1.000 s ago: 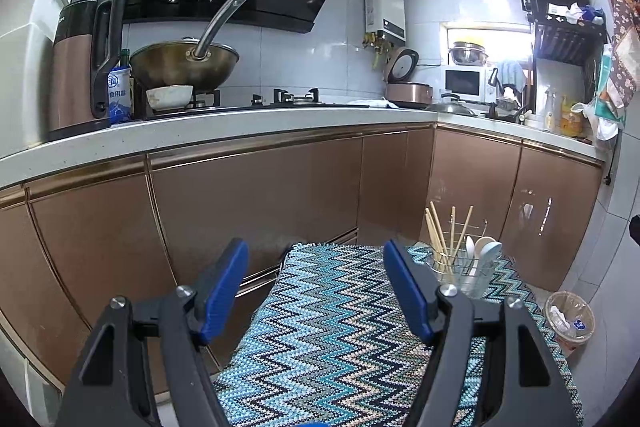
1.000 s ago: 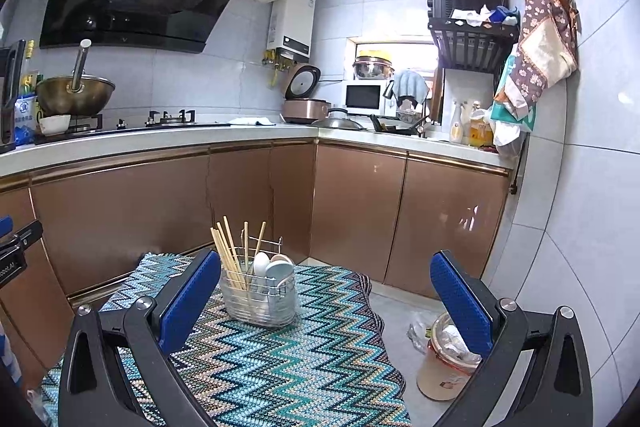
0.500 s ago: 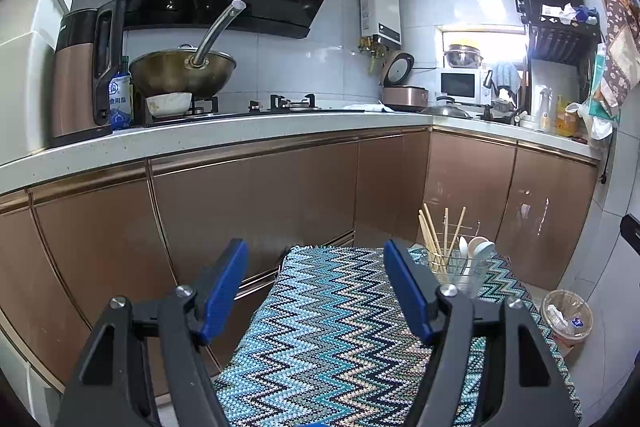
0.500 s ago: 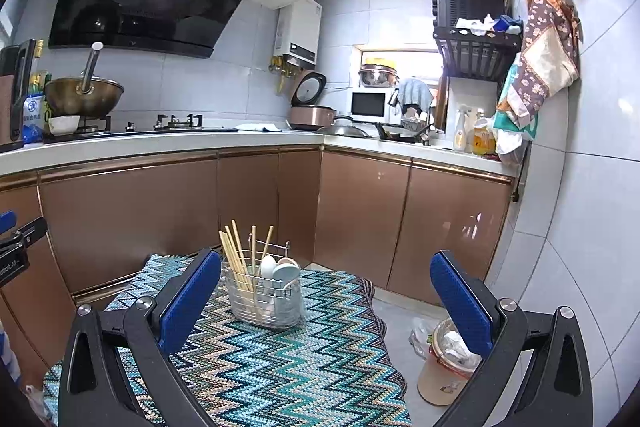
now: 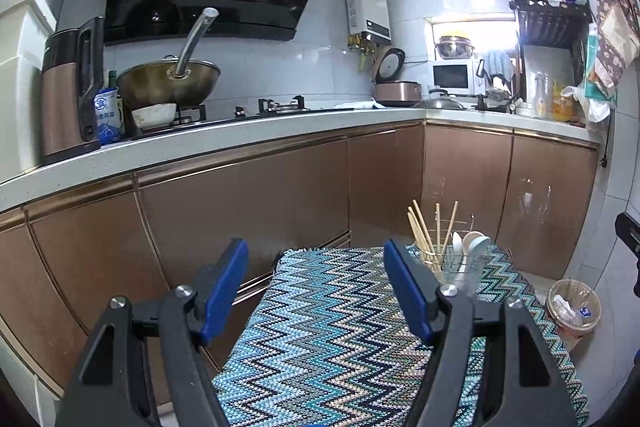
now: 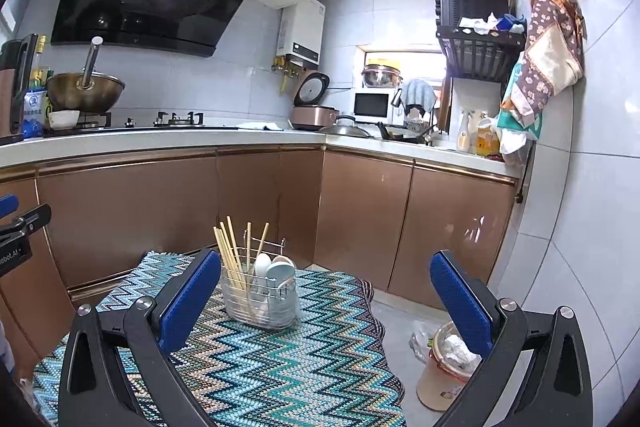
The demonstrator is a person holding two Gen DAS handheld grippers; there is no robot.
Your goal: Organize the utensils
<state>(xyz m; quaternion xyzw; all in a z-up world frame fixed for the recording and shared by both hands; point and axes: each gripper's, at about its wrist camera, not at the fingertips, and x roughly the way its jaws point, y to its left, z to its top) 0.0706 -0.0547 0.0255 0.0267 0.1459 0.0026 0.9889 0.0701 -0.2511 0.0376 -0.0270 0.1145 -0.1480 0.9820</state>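
My left claw [image 5: 316,279] hangs level with its blue pads spread wide, gripping nothing. My right claw [image 6: 326,295] gapes wider still, also empty, with the left one visible at its 9 o'clock.
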